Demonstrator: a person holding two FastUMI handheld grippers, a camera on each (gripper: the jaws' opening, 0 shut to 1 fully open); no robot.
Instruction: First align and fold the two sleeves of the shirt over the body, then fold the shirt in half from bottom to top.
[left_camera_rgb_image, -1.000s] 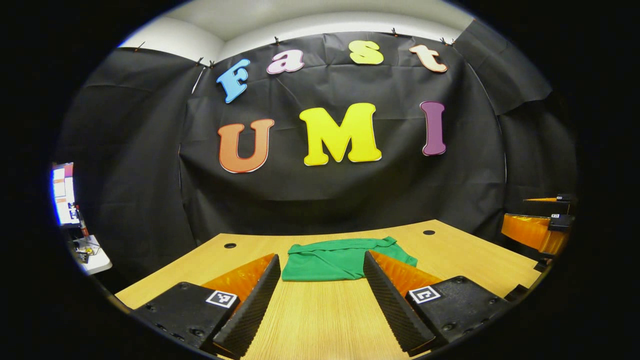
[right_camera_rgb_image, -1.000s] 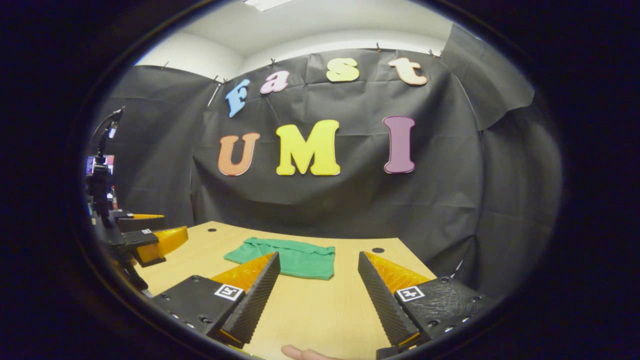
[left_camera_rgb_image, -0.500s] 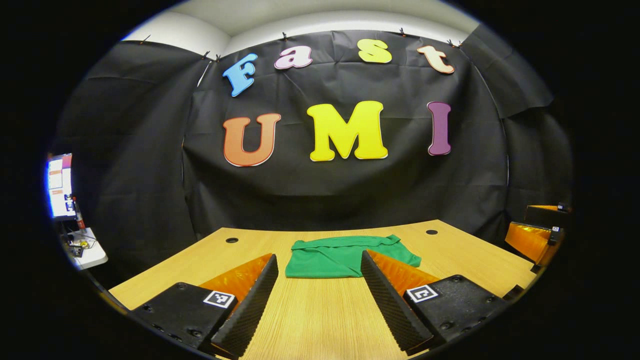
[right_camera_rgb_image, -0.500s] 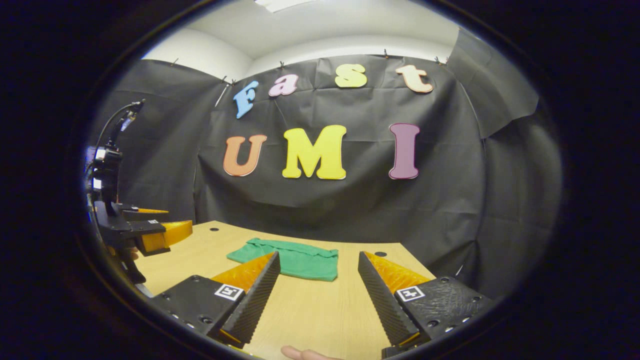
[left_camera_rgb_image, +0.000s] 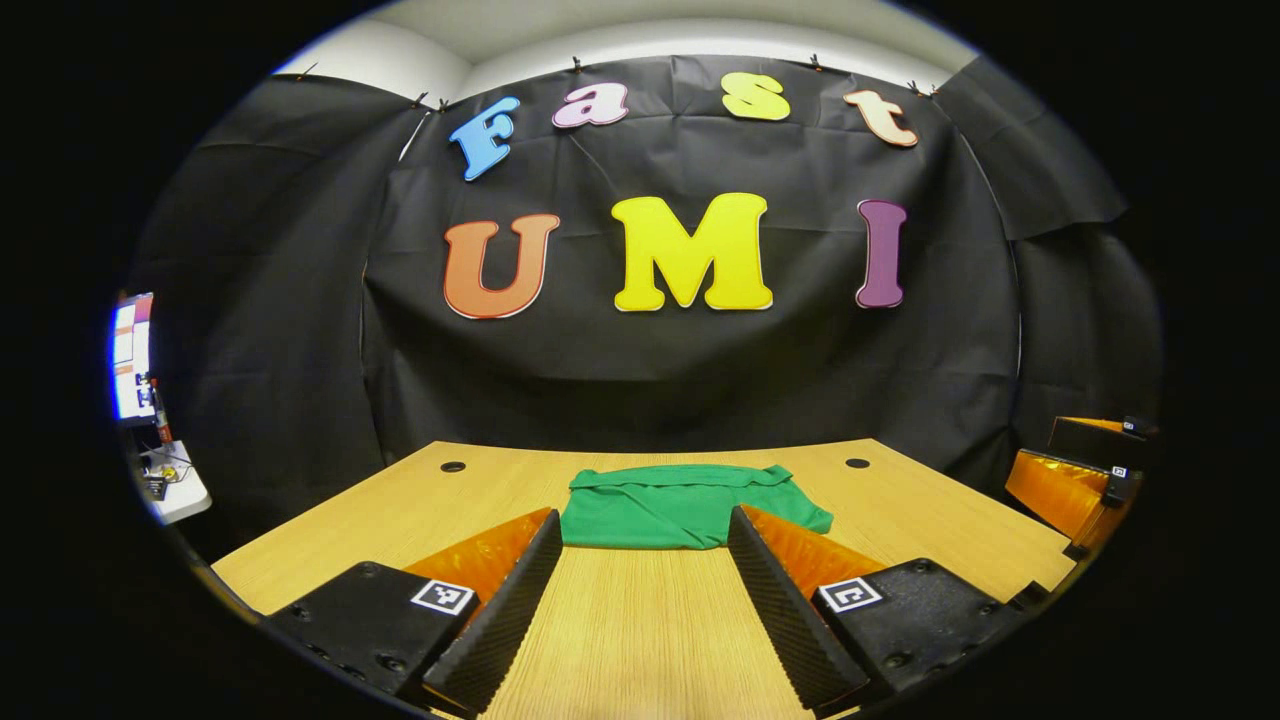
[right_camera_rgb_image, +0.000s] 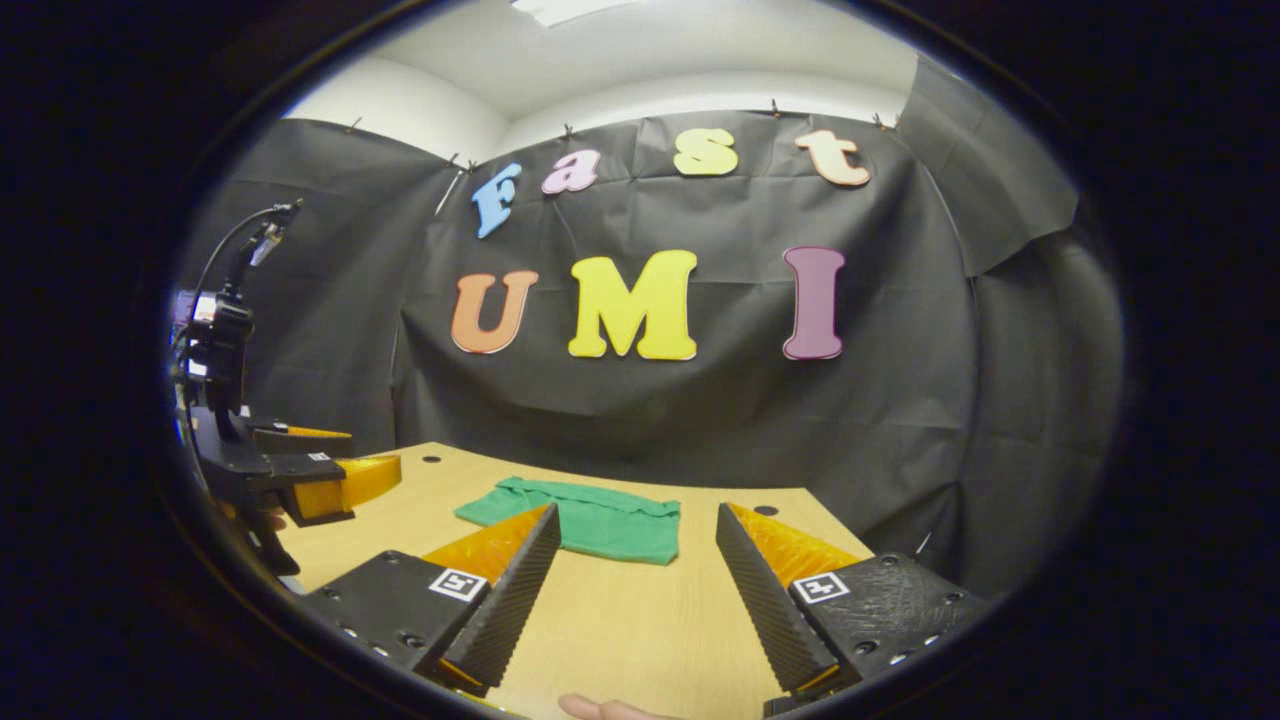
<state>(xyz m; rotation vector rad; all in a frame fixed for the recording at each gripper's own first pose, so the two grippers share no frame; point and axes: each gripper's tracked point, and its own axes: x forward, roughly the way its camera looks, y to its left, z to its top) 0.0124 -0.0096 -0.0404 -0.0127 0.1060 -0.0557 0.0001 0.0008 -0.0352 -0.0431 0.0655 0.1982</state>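
- A wooden table (left_camera_rgb_image: 640, 640) stands in front of a black cloth wall (left_camera_rgb_image: 700, 370).
- The table has two small round holes near its far edge, a left hole (left_camera_rgb_image: 453, 467) and a right hole (left_camera_rgb_image: 857, 463).
- A green shirt (left_camera_rgb_image: 685, 505) lies flat on the table, between those two holes and a bit nearer to the grippers.
- The shirt is folded up into a small wide bundle. Its long side runs left to right across the table.
- In the right gripper view the shirt (right_camera_rgb_image: 585, 520) lies ahead and a bit to the left, with its long side running from near left to far right.
- The left gripper (left_camera_rgb_image: 642, 520) is open. Its two fingers stand wide apart over the bare table, and it holds nothing.
- The shirt shows just past its fingertips, in the gap between them. I cannot tell if the tips touch it.
- The right gripper (right_camera_rgb_image: 638, 520) is open too, with nothing between its fingers.
- The other gripper's fingers (left_camera_rgb_image: 1075, 475) show at the far right edge of the table.
- In the right gripper view the left gripper (right_camera_rgb_image: 300, 475) is far off on the left, over the table edge.
- A bit of a hand (right_camera_rgb_image: 600, 708) shows at the bottom of that view.
- A bright screen (left_camera_rgb_image: 132, 355) and a small white table (left_camera_rgb_image: 178, 490) with little things on it are off to the left side.
- Nothing lies between the grippers and the shirt.
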